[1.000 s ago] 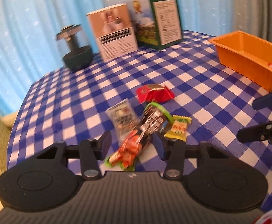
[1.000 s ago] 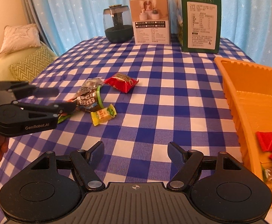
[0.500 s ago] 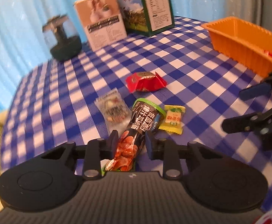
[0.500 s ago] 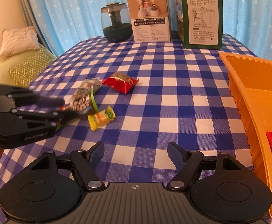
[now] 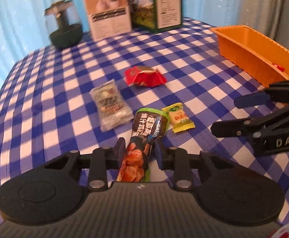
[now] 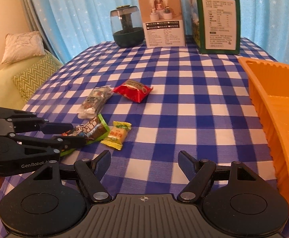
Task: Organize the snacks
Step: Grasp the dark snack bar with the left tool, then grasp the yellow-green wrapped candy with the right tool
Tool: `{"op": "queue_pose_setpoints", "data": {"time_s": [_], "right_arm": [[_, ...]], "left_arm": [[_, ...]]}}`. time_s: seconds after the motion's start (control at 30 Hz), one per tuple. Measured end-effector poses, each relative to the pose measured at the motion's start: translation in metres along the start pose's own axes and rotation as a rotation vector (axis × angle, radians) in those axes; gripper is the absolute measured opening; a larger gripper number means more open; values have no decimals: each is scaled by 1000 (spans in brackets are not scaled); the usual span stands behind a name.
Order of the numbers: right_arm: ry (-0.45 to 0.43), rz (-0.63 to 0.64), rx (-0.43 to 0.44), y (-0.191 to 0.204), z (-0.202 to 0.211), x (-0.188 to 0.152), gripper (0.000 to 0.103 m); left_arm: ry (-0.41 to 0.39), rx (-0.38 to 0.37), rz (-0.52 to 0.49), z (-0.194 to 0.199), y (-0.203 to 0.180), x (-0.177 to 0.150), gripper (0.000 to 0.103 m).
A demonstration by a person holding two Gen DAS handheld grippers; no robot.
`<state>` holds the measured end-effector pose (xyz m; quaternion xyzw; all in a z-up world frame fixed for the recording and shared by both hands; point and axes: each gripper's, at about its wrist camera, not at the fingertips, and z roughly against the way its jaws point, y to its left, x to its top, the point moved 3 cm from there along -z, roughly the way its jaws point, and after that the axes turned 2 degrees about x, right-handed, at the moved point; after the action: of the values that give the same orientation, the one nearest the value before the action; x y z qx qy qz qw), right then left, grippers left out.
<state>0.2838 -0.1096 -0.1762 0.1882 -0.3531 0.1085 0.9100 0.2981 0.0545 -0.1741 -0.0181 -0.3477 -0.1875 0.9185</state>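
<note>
- Snacks lie loose on the checked table [image 6: 194, 107], with an orange bin [image 6: 267, 107] at your right side already holding a few wrappers.
- Your left tongs [image 5: 137, 151] are clenched on the long dark snack pouch [image 5: 144, 138] near its lower half; it looks light and crinkly, so you likely need only a gentle pinch, though the slick film may slip.
- Your right tongs [image 6: 144, 163] are spread wide with nothing between them, low over the table beside the bin.
- The clear packet [image 6: 94, 101] and red packet [image 6: 133, 90] look soft; take them across the middle.
- The yellow candy [image 6: 117, 133] is smallest; pinch its body, not the frilled ends.
</note>
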Motion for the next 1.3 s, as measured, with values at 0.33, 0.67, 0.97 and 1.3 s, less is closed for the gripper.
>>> {"op": "queue_pose_setpoints", "data": {"time_s": [0.33,0.67,0.97,1.3], "right_arm": [[-42,12,39,24,-29,11,56],[-33,155,-28,41,-51,14,25],[-28,198,-41,29,-30,-7,22],[-39,130,-35,20,-8,-12,22]], "left_arm": [[-2,28,313,24,11,-25,25],[-21,27,309,22,11,-25,26],[-33,75,238,17,0,-23,26],[-24,114,185,10,-8,-25,28]]}}
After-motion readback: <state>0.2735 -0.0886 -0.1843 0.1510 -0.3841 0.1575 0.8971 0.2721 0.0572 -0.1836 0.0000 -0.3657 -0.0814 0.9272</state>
